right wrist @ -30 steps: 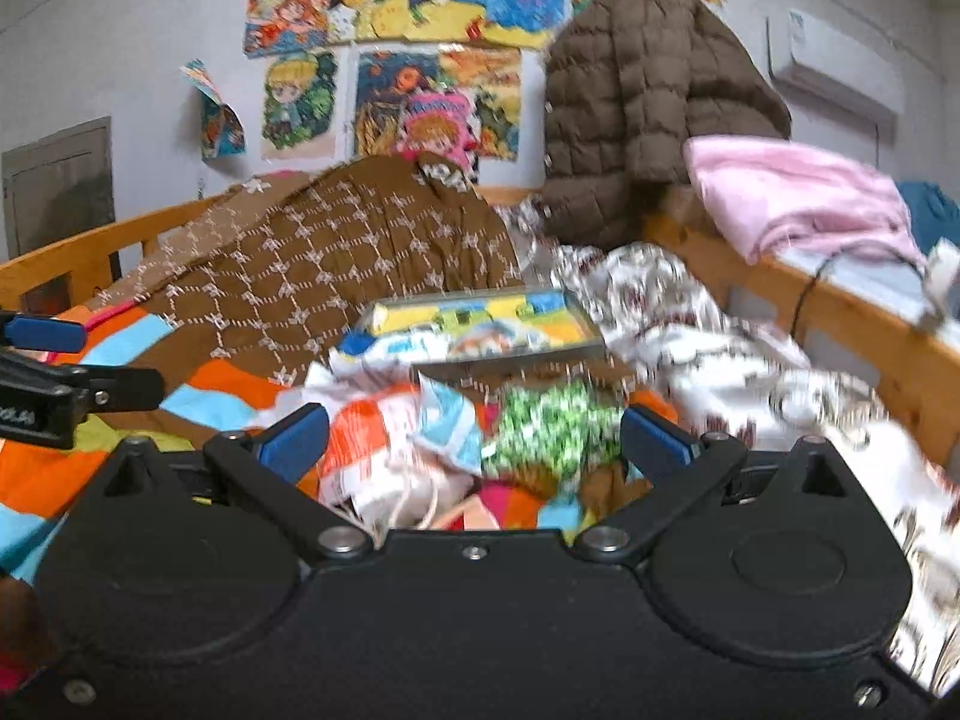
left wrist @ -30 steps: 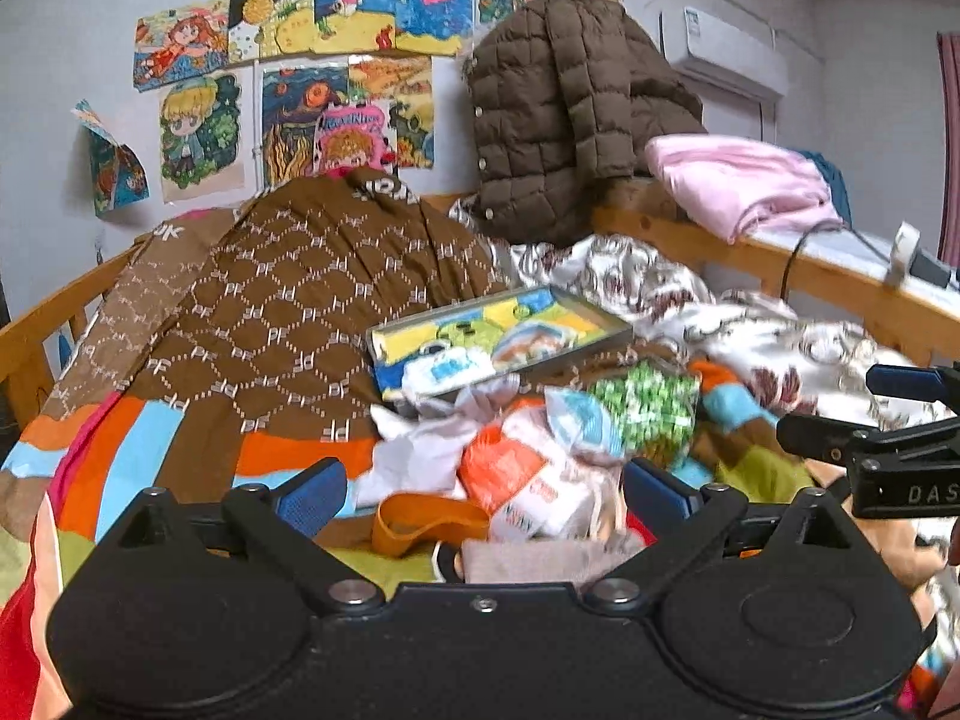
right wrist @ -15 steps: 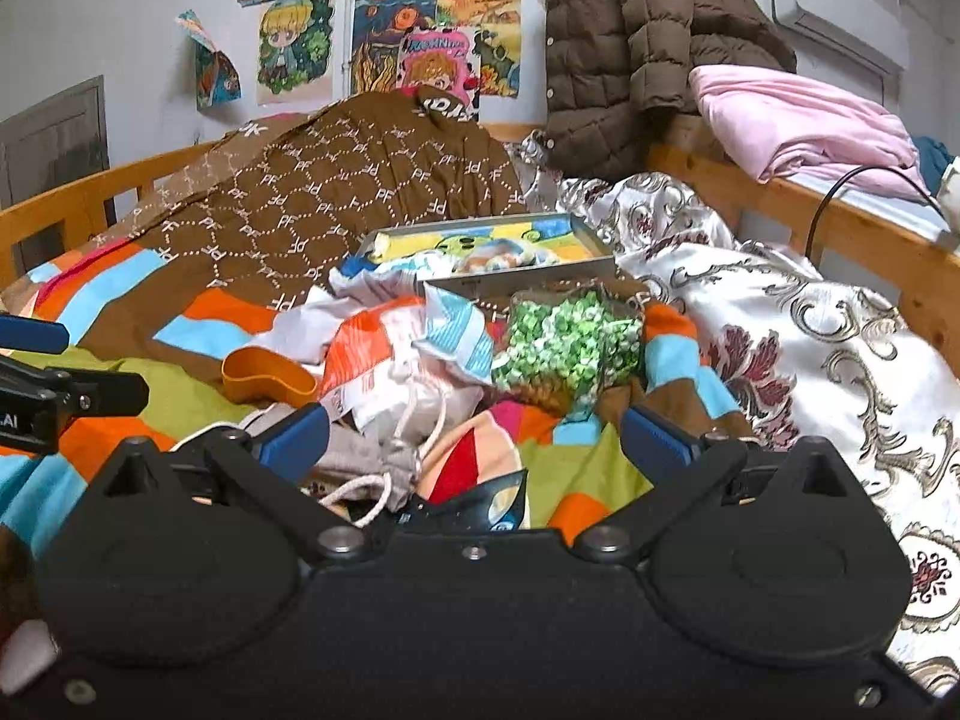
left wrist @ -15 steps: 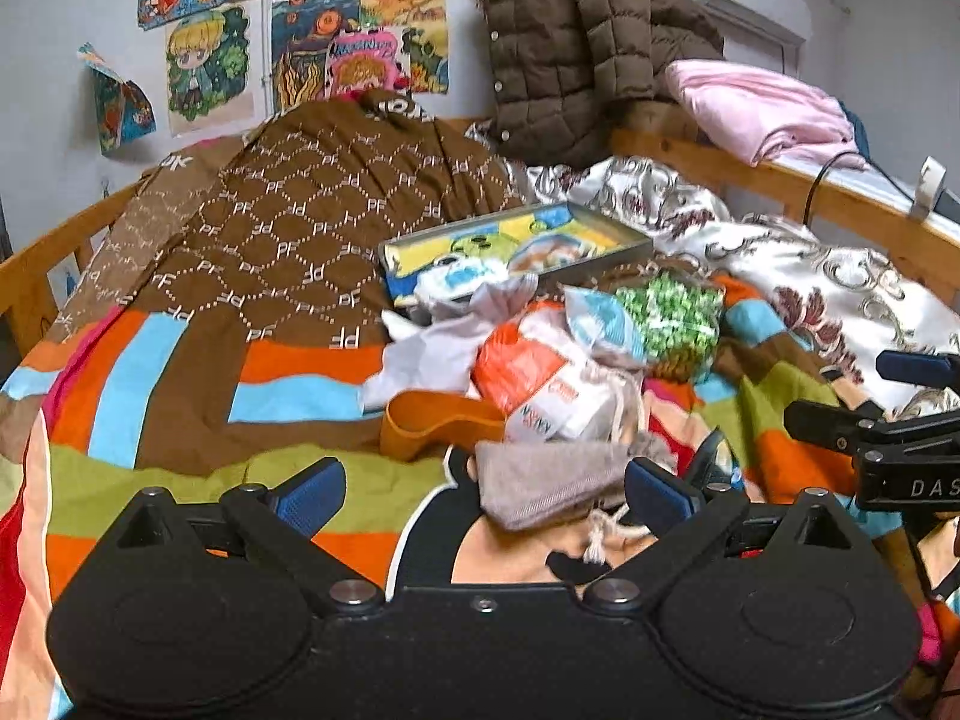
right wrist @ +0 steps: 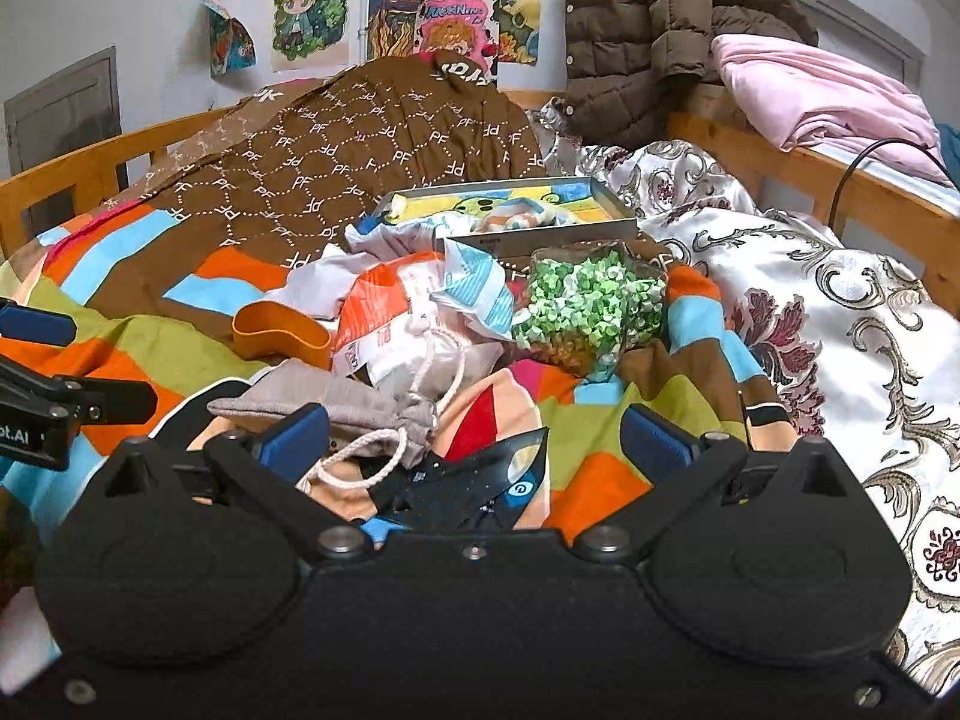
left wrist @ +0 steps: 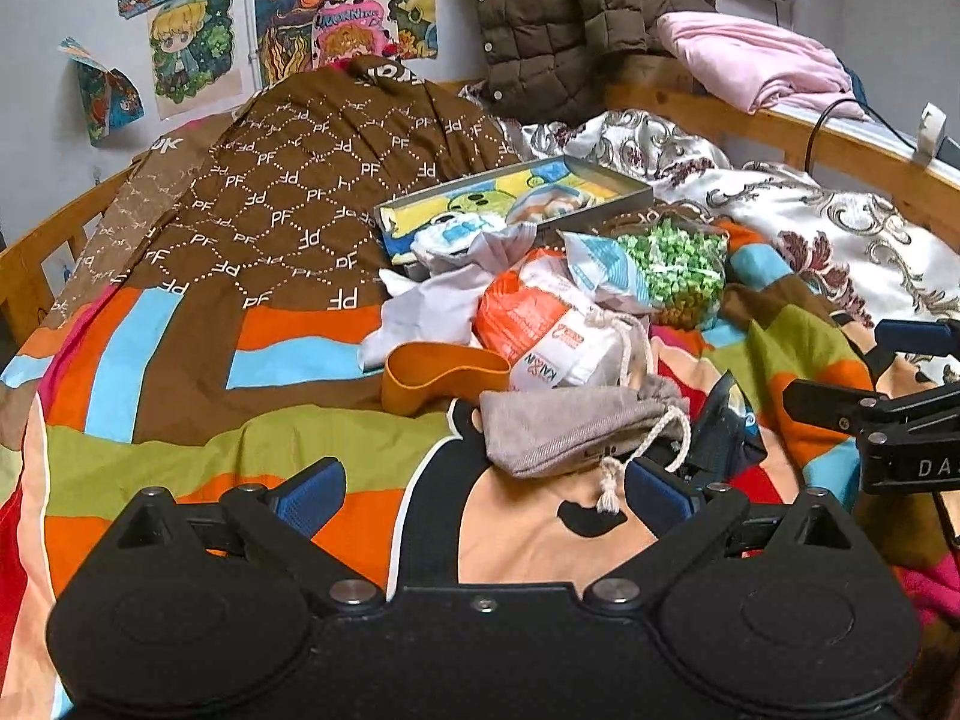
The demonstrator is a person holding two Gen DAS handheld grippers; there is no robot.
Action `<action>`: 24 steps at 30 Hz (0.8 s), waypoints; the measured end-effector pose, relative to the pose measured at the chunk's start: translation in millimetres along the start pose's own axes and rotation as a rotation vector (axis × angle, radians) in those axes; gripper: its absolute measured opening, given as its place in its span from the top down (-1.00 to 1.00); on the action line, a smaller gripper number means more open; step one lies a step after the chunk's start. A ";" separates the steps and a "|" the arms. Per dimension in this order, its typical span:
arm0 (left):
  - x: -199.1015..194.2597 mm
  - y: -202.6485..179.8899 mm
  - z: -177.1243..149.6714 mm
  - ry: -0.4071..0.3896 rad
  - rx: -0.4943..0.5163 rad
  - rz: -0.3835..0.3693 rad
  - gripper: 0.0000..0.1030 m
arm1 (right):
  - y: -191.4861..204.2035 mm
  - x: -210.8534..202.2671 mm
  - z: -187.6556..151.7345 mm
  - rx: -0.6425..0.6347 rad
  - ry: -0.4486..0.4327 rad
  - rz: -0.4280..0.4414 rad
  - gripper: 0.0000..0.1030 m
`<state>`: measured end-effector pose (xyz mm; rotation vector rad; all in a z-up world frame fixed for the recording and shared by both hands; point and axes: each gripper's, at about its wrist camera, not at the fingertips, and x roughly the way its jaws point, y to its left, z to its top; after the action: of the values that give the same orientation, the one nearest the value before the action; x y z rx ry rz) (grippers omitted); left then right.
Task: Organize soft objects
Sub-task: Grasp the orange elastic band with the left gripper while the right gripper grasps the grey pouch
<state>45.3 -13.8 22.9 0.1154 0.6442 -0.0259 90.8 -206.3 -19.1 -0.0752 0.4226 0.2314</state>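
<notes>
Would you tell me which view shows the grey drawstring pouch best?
The left wrist view: the grey drawstring pouch lies whole and unobstructed between the open fingers. In the right wrist view the pouch is partly hidden behind that gripper's left finger.

Home bedroom: wooden bed frame (left wrist: 750,114), quilt (left wrist: 180,360), cartoon posters (left wrist: 186,48).

Grey drawstring pouch (left wrist: 564,429) lies flat beside orange-white bag (left wrist: 549,327), green-speckled bag (left wrist: 675,273) behind.
</notes>
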 end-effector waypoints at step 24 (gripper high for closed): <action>22.7 -2.1 -0.7 0.065 0.176 0.015 -0.95 | 5.1 21.3 -6.2 -0.067 0.085 0.065 -0.99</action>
<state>62.9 -15.5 8.6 0.2920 0.7057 -0.0645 106.0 -197.7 -33.7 -0.1377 0.5027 0.3071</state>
